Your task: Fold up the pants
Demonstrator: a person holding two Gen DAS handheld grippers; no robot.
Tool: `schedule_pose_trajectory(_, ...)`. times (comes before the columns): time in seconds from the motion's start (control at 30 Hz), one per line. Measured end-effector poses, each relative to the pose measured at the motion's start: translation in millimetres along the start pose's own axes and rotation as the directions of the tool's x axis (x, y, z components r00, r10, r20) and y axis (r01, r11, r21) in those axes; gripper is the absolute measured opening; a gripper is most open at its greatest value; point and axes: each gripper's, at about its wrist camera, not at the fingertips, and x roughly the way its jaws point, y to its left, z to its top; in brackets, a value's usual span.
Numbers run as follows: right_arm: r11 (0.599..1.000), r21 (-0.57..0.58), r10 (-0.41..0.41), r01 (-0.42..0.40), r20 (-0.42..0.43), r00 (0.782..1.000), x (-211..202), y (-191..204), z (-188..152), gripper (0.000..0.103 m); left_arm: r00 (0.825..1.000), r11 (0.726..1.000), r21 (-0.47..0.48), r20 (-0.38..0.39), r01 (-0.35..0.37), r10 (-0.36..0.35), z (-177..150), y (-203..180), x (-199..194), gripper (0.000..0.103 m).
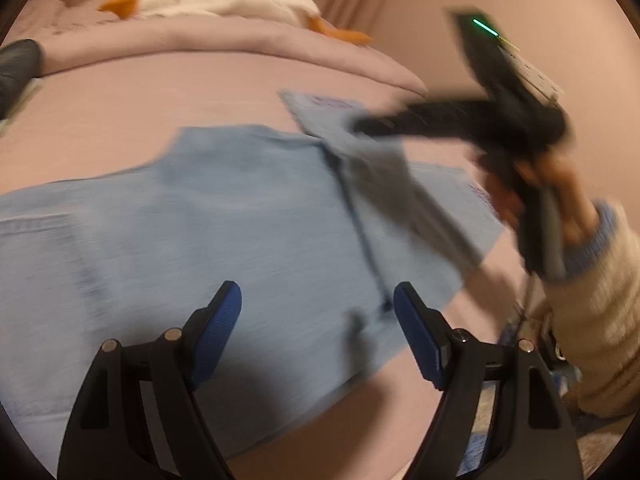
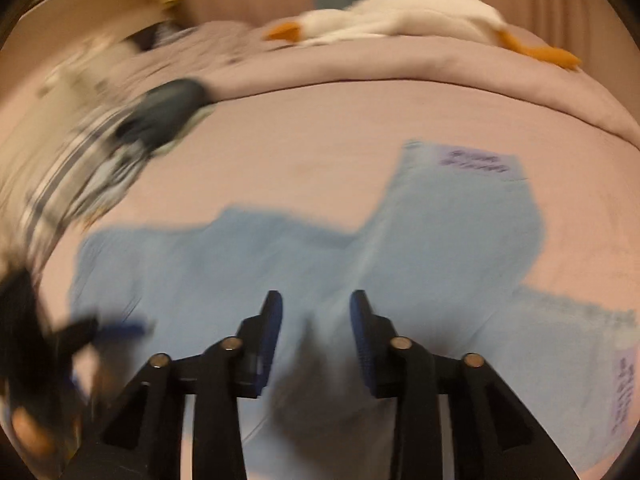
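Fingers [image 1: 224, 308] on both grippers gape, holding nothing; pants [image 2: 280, 272] lie flat, lengthwise left-right.

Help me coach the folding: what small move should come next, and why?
Probably lower the right gripper onto the pants edge just below it. Both grippers look empty, left gripper wide open, and the blue pants lie spread on the bed, still unfolded.

Pink bed [image 2: 320, 128]: blue pants [image 2: 440, 248] spread flat, duvet [image 2: 400, 68] behind
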Motion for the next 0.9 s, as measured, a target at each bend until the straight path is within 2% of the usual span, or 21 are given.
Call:
schedule_pose_trajectory(0.07,0.998,0.049,-0.035,0.038,-0.043,0.998,20.0,-14.7,25.6,0.036,0.999,1.0,0.005,-0.019,0.029,-0.029,5.7,-8.9,14.3,0.078)
schedule_pose_trajectory(0.1,0.996,0.073,-0.042,0.047,-0.068,0.997,32.3,-21.2,38.9,0.036,0.998,0.999,0.003,-0.032,0.049,-0.049,8.8,-13.3,23.3,0.074)
schedule_pose_trajectory(0.13,0.995,0.089,-0.045,0.053,-0.082,0.996,41.5,-25.1,47.8,0.036,0.997,0.998,0.002,-0.043,0.062,-0.062,11.6,-17.3,31.1,0.065)
schedule_pose_trajectory(0.23,0.99,0.129,-0.033,0.051,-0.137,0.99,74.4,-33.1,74.6,0.036,0.996,0.997,0.013,-0.056,0.076,-0.075,17.6,-27.3,44.5,0.058)
schedule_pose_trajectory(0.3,0.985,0.147,-0.063,0.091,-0.186,0.981,95.7,-35.2,83.4,0.036,0.996,0.998,0.029,-0.068,0.063,-0.06,23.0,-32.9,52.6,0.046)
schedule_pose_trajectory(0.33,0.983,0.136,-0.092,0.122,-0.209,0.974,106.9,-33.7,85.6,0.036,0.996,0.998,0.038,-0.078,0.044,-0.041,24.3,-35.2,57.1,0.04)
schedule_pose_trajectory(0.4,0.978,0.069,-0.177,0.196,-0.223,0.959,120.4,-24.8,87.0,0.036,0.996,0.998,0.048,-0.081,0.034,-0.03,22.5,-41.0,58.5,0.036)
schedule_pose_trajectory(0.43,0.975,0.039,-0.206,0.219,-0.217,0.954,122.6,-19.6,87.7,0.029,0.996,0.998,0.056,-0.081,0.033,-0.029,22.4,-43.9,59.6,0.025)
schedule_pose_trajectory(0.47,0.966,0.01,-0.251,0.259,-0.204,0.946,122.3,-13.3,86.9,0.022,0.995,0.997,0.059,-0.088,0.041,-0.036,23.6,-46.7,62.8,0.019)
schedule_pose_trajectory(0.5,0.965,0.004,-0.256,0.262,-0.197,0.946,121.2,-10.9,85.6,0.012,0.995,0.997,0.06,-0.093,0.046,-0.04,22.6,-49.5,64.4,0.013)
schedule_pose_trajectory(0.53,0.963,0.007,-0.262,0.268,-0.181,0.948,117.4,-10.3,82.9,0.01,0.995,0.997,0.065,-0.09,0.037,-0.031,21.9,-52.8,65.3,0.013)
schedule_pose_trajectory(0.63,0.963,0.073,-0.248,0.258,-0.122,0.961,95.5,-19.1,73.1,0.008,0.997,0.995,0.098,-0.08,0.019,-0.011,16.7,-68.3,63.9,0.013)
schedule_pose_trajectory(0.77,0.961,0.223,-0.172,0.16,0.035,0.984,26.6,-44.7,51.5,0.008,0.997,0.991,0.133,-0.076,0.003,0.007,13.2,-84.2,65.6,0.011)
schedule_pose_trajectory(0.83,0.95,0.292,-0.151,0.109,0.127,0.98,-18.2,-61.5,32.3,0.008,0.996,0.988,0.152,-0.087,0.008,0.005,10.8,-93.8,67.7,0.01)
schedule_pose_trajectory(0.9,0.935,0.347,-0.151,0.076,0.193,0.969,-51.5,-78.7,16.3,0.008,0.995,0.977,0.212,-0.093,-0.023,0.044,5.6,-105.9,70.8,0.01)
